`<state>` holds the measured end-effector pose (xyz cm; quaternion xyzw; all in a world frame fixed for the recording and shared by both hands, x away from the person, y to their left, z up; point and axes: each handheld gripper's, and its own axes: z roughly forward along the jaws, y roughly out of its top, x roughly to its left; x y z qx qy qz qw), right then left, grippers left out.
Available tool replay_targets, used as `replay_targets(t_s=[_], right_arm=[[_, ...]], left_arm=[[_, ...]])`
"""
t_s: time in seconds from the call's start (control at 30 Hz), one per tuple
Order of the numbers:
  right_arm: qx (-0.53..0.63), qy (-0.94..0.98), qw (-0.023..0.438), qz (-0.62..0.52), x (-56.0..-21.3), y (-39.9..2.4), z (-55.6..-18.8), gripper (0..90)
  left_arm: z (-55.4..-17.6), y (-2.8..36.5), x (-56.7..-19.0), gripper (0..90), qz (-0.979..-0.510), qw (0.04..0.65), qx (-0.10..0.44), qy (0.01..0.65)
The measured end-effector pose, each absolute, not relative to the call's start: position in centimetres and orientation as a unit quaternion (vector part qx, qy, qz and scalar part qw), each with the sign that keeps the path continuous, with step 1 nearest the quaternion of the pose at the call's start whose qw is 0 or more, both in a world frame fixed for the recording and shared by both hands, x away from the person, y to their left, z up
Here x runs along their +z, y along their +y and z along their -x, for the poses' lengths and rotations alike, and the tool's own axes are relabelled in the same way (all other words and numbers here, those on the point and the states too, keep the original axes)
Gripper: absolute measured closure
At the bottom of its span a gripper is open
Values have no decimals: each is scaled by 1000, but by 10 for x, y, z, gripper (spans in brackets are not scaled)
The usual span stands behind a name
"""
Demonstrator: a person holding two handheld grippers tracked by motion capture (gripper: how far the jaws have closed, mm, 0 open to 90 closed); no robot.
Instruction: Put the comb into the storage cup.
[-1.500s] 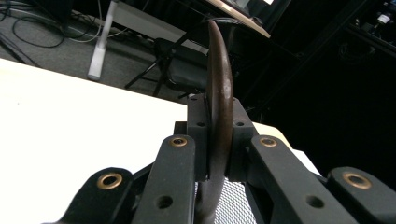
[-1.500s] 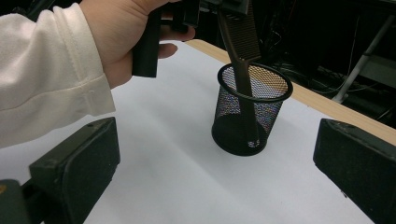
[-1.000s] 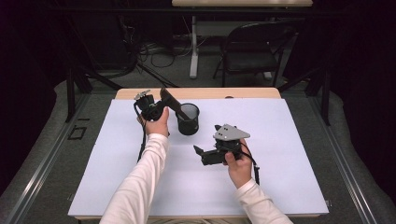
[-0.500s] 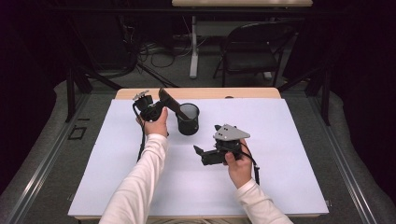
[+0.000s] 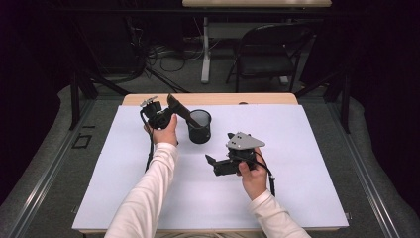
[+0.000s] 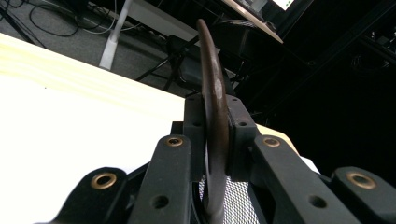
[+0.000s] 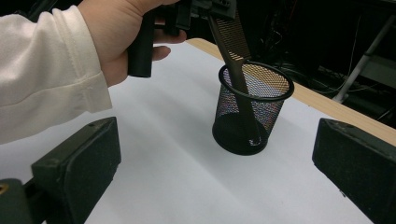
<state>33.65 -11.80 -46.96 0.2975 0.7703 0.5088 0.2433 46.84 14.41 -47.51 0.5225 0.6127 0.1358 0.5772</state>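
A dark brown comb (image 5: 179,108) slants down into a black mesh cup (image 5: 199,127) at the back of the white sheet. My left gripper (image 5: 171,105) is shut on the comb's upper part, just left of the cup. In the left gripper view the comb (image 6: 212,93) stands edge-on, clamped between the jaws, with the cup's mesh (image 6: 238,205) below. In the right gripper view the comb (image 7: 233,44) has its lower end resting inside the cup (image 7: 252,112). My right gripper (image 5: 212,166) hovers in front of the cup, open, with nothing between its pads (image 7: 79,158).
The white sheet (image 5: 307,148) covers most of a wooden table (image 5: 218,98). A black chair (image 5: 270,52) and cables lie on the floor behind the table. The left sleeve (image 7: 42,70) reaches across at the right gripper view's left.
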Motion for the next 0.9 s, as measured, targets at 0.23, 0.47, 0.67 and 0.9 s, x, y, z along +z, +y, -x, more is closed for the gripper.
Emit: replay_targets(t_s=[0.23,0.47,0.67,0.9], right_arm=[[508,771,244,-297,-470,-118,-337,9],[507,771,244,-297,-470,-118,-337,10],[506,771,245,-297,-470,-118,-337,12],[505,772,246,-298,-470,-118,-337,12]], left_arm=[[-468,144,-475,804,-521,577,136,614],[-468,146,-475,747,-516,578,139,617],[-467,148,-475,688,-515,579,144,616],[-467,151,-475,599,-510,588,131,613]])
